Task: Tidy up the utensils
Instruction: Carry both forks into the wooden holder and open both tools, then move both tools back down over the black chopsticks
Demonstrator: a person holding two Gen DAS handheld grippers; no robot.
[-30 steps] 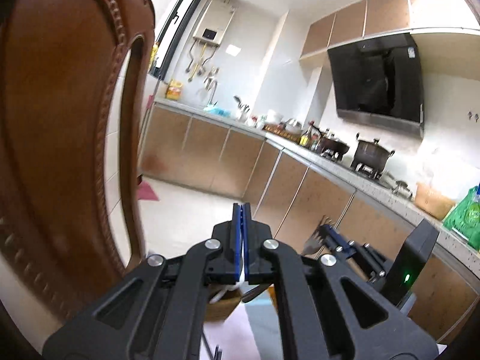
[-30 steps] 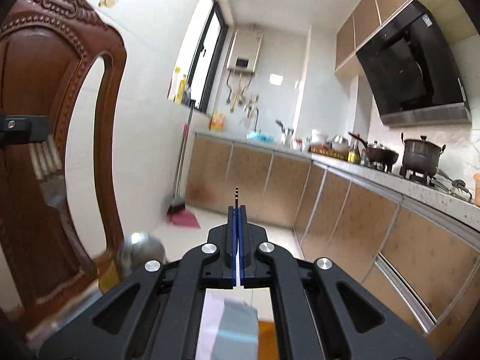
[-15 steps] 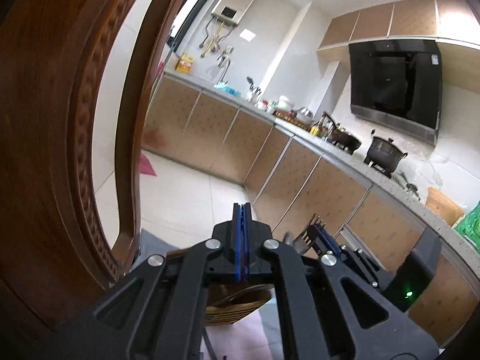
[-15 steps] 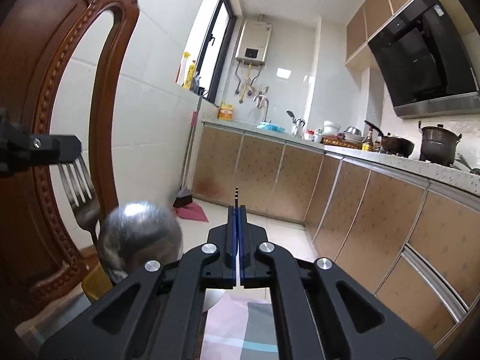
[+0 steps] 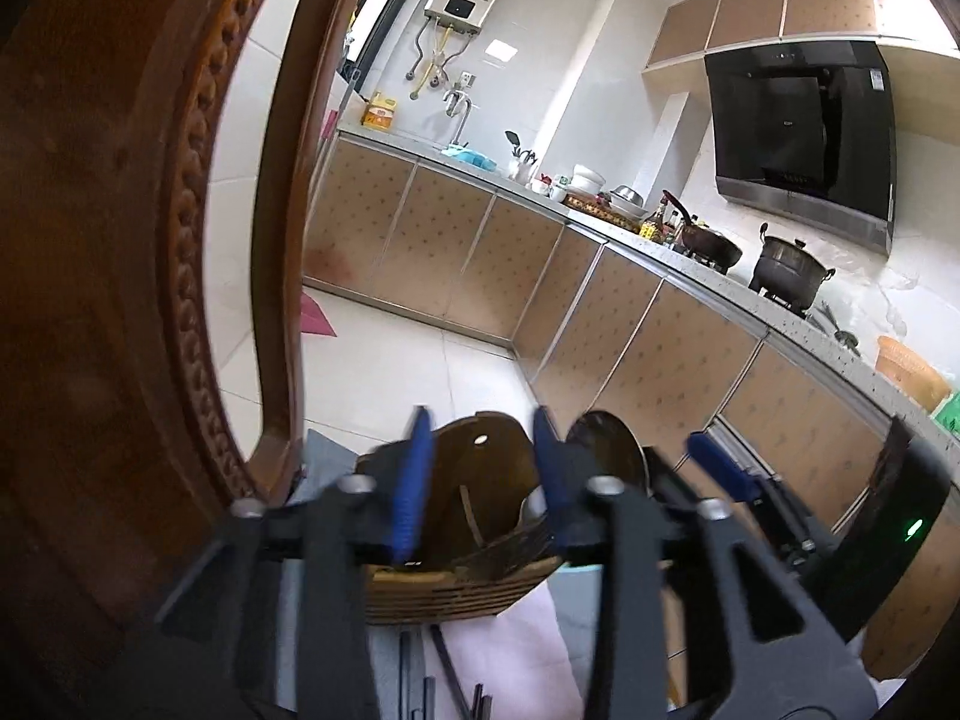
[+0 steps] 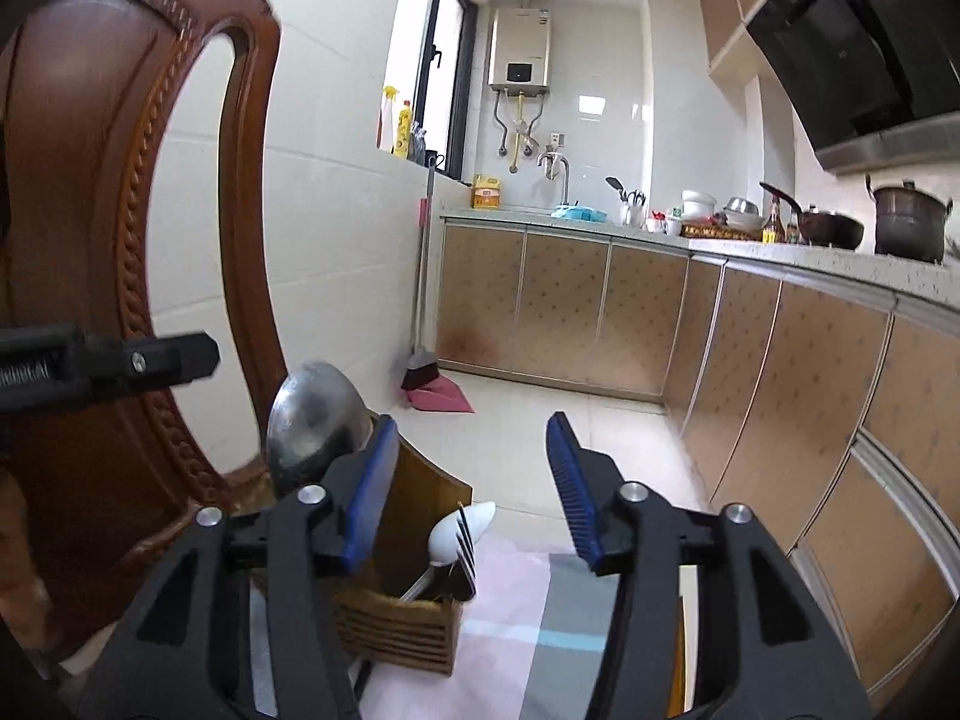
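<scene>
A brown slatted utensil holder (image 6: 414, 612) stands on a cloth-covered table, with a metal ladle (image 6: 312, 420), a white spoon (image 6: 462, 534) and a fork (image 6: 465, 540) upright in it. My right gripper (image 6: 468, 480) is open and empty, just above and behind the holder. In the left wrist view the holder (image 5: 456, 588) sits right below my left gripper (image 5: 480, 474), which is open and empty; the ladle bowl (image 5: 606, 450) shows behind it. The right gripper's blue-padded finger (image 5: 720, 468) shows at the right.
A carved wooden chair back (image 5: 120, 240) stands close on the left, also in the right wrist view (image 6: 90, 240). The table cloth (image 6: 540, 636) is pink, grey and white. Kitchen cabinets (image 6: 780, 390) and a counter with pots lie beyond. Dark chopsticks (image 5: 444, 672) lie on the cloth.
Both grippers were shut and are now open. The fork and the ladle that hung from them now stand in the holder. Both grippers have dropped closer to the holder.
</scene>
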